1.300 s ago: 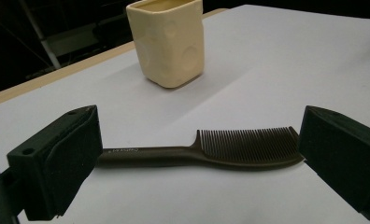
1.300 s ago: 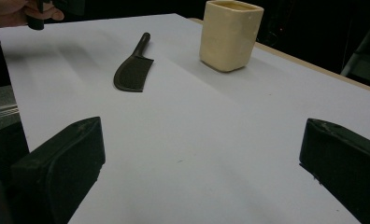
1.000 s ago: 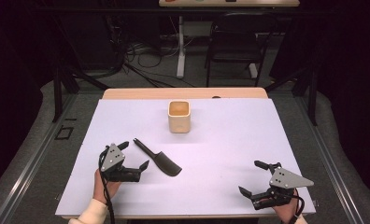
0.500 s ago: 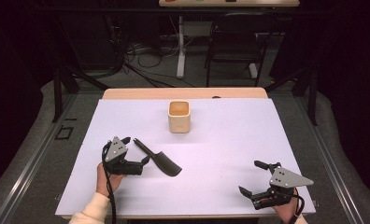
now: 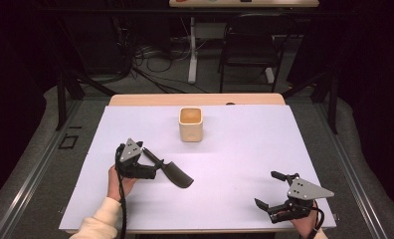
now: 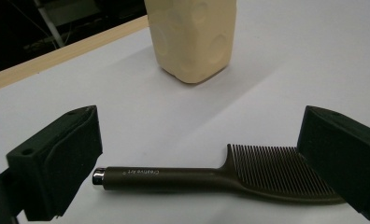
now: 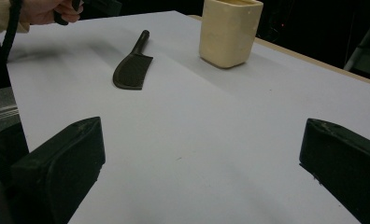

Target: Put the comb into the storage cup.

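Note:
A dark comb (image 5: pixel 169 169) (image 6: pixel 230 176) (image 7: pixel 131 67) with a long handle lies flat on the white table sheet (image 5: pixel 235 154). My left gripper (image 5: pixel 154 163) (image 6: pixel 206 161) is open right at the comb, its jaws standing on either side of it without touching. A cream square cup (image 5: pixel 190 124) (image 6: pixel 192 37) (image 7: pixel 230 31) stands upright beyond the comb toward the table's far side. My right gripper (image 5: pixel 273 190) (image 7: pixel 202 163) is open over bare sheet near the front right, with nothing between its jaws.
The wooden table edge (image 5: pixel 195 99) runs along the far side. A black chair (image 5: pixel 249 47) and cables on the floor lie beyond the table. A hand and sleeve (image 5: pixel 105 214) hold the left gripper.
The left gripper has moved forward and to the right, closing in on the comb until its jaws straddle it. The right gripper has stayed put.

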Available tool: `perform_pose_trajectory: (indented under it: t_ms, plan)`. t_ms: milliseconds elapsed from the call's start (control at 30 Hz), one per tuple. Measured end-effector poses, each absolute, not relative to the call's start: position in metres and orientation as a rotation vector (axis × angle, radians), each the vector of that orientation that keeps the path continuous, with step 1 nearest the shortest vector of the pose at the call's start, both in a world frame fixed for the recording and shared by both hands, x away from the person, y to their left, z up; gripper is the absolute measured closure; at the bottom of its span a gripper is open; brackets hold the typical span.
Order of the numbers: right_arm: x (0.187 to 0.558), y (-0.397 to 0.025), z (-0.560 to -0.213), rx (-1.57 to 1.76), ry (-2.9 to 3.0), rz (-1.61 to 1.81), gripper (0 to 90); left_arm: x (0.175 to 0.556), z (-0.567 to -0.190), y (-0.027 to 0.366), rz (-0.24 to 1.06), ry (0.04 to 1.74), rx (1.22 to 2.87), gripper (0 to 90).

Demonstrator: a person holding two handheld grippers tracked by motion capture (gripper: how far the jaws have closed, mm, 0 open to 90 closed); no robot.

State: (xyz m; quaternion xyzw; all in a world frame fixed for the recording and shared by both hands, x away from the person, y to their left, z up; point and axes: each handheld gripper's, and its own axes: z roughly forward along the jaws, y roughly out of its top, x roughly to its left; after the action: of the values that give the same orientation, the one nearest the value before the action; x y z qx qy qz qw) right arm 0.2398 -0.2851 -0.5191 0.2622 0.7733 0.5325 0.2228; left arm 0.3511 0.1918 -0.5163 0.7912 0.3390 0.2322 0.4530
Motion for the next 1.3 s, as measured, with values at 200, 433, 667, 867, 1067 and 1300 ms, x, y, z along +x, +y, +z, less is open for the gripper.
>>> perform_pose_trajectory:
  t_ms: [200, 433, 667, 867, 1067, 1300]
  plan:
    - [0.240, -0.285, -0.519, 0.725, 2.136, 1.470, 0.0, 0.357, -0.516, 0.192, 0.583, 0.838, 1.952, 0.1]
    - [0.240, -0.285, -0.519, 0.727, 2.133, 1.467, 0.0, 0.366, -0.518, 0.192, 0.612, 0.859, 1.941, 0.0]
    - [0.240, -0.285, -0.519, 0.729, 2.140, 1.464, 0.0, 0.377, -0.518, 0.192, 0.608, 0.876, 1.939, 0.0]
    - [0.240, -0.285, -0.519, 0.728, 2.142, 1.465, 0.0, 0.384, -0.518, 0.193, 0.603, 0.889, 1.954, 0.0]
    - [0.240, -0.285, -0.519, 0.728, 2.144, 1.462, 0.0, 0.395, -0.520, 0.193, 0.584, 0.939, 1.977, 0.0]
    - [0.240, -0.285, -0.519, 0.728, 2.148, 1.460, 0.0, 0.406, -0.524, 0.196, 0.611, 1.015, 1.993, 0.4]
